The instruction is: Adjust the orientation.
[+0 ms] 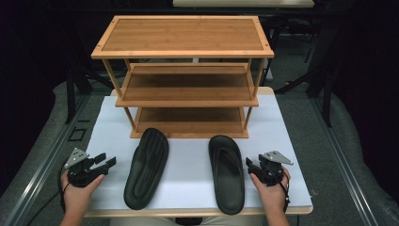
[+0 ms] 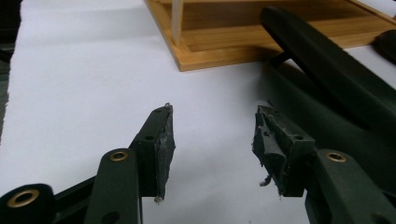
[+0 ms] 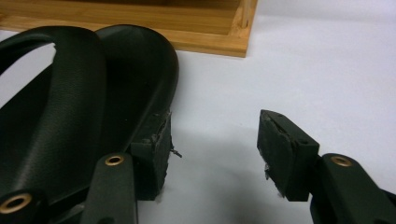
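One wooden rack (image 1: 183, 70) with three shelves stands at the far middle of a white table (image 1: 108, 122). Two black sandals lie in front of the rack, side by side and well apart from each other. The left sandal (image 1: 147, 167) lies sole up, its ribbed underside showing, with its toe end just short of the rack's bottom shelf. The right sandal (image 1: 227, 172) lies strap side up, its toe end also near the bottom shelf and its heel close to the table's near edge.

A bare strip of white table runs between the two sandals, straight out from the middle of the rack. More bare table lies to the outer side of each sandal, in front of the rack's corners. All three shelves of the rack are bare.

The left gripper (image 1: 104, 162) rests near the table's left edge, to the left of the left sandal, held by the person's left hand (image 1: 80, 188). In the left gripper view its jaws stand wide apart with white table between them, holding nothing; the sandal's edge rises just beside its one jaw.

The right gripper (image 1: 251, 165) sits just right of the right sandal, held by the right hand (image 1: 270, 188). In the right gripper view its jaws are spread wide and hold nothing; one jaw lies against or just beside the sandal's rim, and I cannot tell whether they touch.
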A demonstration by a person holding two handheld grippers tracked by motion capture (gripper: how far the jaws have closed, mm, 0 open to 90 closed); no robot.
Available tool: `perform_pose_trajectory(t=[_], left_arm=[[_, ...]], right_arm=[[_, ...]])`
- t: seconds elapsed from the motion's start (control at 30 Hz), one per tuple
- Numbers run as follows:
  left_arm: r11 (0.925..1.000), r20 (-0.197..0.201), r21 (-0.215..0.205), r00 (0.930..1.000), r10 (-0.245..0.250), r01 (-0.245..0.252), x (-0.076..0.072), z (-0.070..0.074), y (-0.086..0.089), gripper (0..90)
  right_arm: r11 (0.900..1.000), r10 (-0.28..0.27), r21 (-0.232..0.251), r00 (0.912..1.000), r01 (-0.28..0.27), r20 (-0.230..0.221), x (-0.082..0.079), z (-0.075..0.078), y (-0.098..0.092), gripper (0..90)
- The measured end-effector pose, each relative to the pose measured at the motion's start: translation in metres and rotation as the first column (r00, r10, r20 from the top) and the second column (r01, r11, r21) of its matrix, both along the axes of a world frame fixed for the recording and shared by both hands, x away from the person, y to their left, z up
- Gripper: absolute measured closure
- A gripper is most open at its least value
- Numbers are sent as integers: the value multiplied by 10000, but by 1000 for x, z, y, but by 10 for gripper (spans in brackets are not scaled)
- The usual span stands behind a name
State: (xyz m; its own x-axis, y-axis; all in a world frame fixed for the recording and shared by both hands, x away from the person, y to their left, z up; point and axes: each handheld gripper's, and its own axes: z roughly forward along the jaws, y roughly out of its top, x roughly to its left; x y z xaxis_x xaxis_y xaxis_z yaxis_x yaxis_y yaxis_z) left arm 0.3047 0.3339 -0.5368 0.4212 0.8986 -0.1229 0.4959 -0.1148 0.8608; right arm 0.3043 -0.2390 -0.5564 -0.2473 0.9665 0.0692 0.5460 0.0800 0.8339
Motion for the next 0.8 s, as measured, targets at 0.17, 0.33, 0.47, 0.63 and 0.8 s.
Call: perform_pose_trajectory(t=[0.17,0.33,0.47,0.63,0.8], left_arm=[[9998,-105,-38,9997,-215,214,2,0,-1,481],[9997,-24,-142,9998,-221,221,-2,1,-2,486],[9995,41,-241,9998,-204,205,-3,2,-4,489],[9997,22,-128,9998,-184,184,0,1,-6,471],[9998,66,-169,10000,40,-39,2,2,-3,487]], right_arm=[[9990,231,389,9997,-228,-72,-3,0,0,447],[9985,274,470,9995,-281,144,-8,1,3,449],[9985,243,494,9996,-252,174,-10,2,1,452],[9980,87,625,9996,-104,268,-12,3,-2,454],[9979,14,643,9983,-51,581,-14,4,-2,455]])
